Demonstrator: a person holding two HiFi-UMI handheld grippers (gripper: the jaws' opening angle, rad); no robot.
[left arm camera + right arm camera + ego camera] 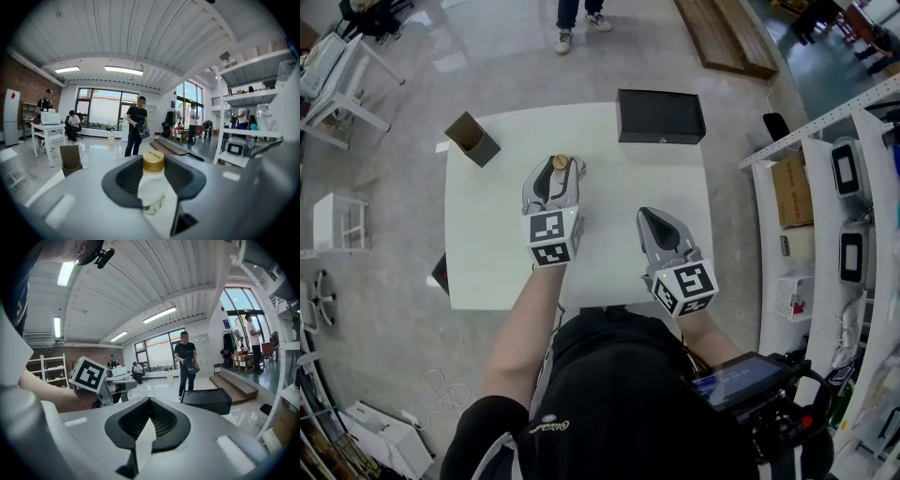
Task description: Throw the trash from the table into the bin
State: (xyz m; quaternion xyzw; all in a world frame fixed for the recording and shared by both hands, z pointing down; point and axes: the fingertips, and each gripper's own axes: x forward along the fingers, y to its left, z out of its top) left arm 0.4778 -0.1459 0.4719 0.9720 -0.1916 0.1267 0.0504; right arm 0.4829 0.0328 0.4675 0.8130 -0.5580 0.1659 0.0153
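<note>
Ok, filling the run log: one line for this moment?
left tongs: shut on bottle | right tongs: shut, empty | brown bin: not reached

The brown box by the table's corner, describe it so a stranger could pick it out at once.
Find the white table in the middle of the grey floor. At its far left corner stands a small brown cardboard box, open at the top and turned at an angle. Its only neighbour along the far edge, the black case, is wider, flat and closed.

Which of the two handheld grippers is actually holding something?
The left gripper: its fingers clamp a small pale plastic bottle with a gold cap. The right gripper has nothing between its fingers.
</note>
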